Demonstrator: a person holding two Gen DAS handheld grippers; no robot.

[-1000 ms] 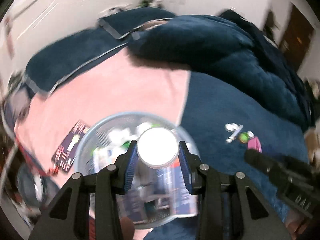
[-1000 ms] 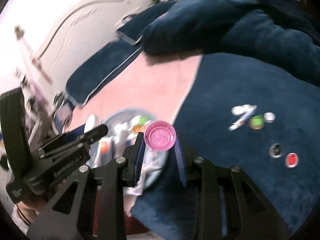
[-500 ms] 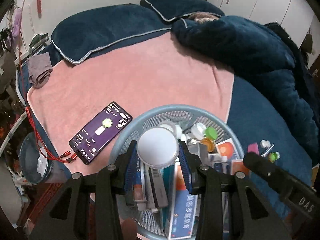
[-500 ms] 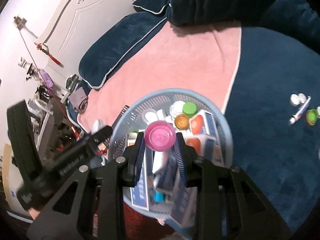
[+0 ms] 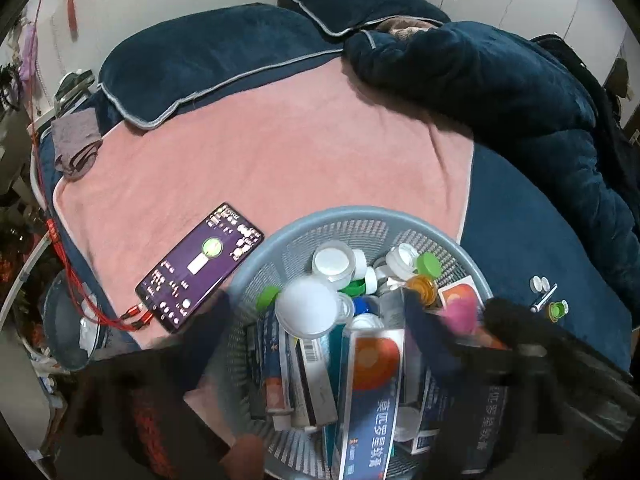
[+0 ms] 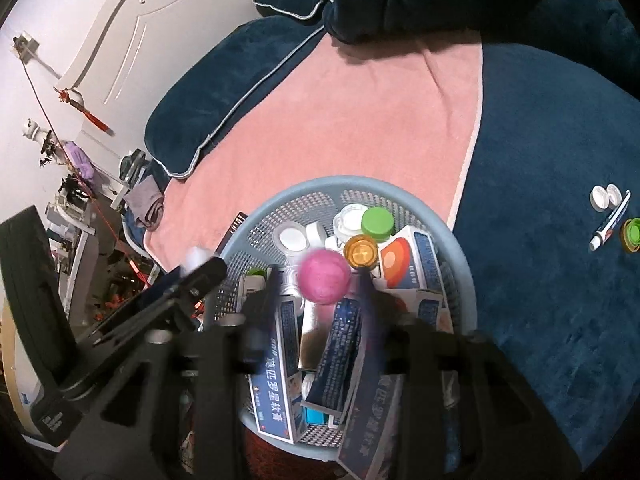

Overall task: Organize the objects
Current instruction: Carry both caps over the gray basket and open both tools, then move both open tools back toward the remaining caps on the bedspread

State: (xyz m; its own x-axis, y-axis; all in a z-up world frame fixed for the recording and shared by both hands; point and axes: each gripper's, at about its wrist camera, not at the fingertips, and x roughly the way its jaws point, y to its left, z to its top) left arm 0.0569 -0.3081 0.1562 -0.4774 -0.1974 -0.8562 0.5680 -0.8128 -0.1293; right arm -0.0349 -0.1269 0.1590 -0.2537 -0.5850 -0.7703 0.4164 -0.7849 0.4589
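Over the basket (image 5: 256, 256), the left gripper (image 5: 316, 312) has jaws spread wide, the white cap (image 5: 306, 306) loose between them. The right gripper (image 6: 318, 276) likewise stands open around the pink cap (image 6: 325, 271). Only the left view shows the phone's (image 5: 200, 266) screen.

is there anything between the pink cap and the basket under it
Nothing visible blocks it. The pink cap sits directly above the open basket, blurred between the right gripper's spread fingers. Below lie only boxes and jars already inside.
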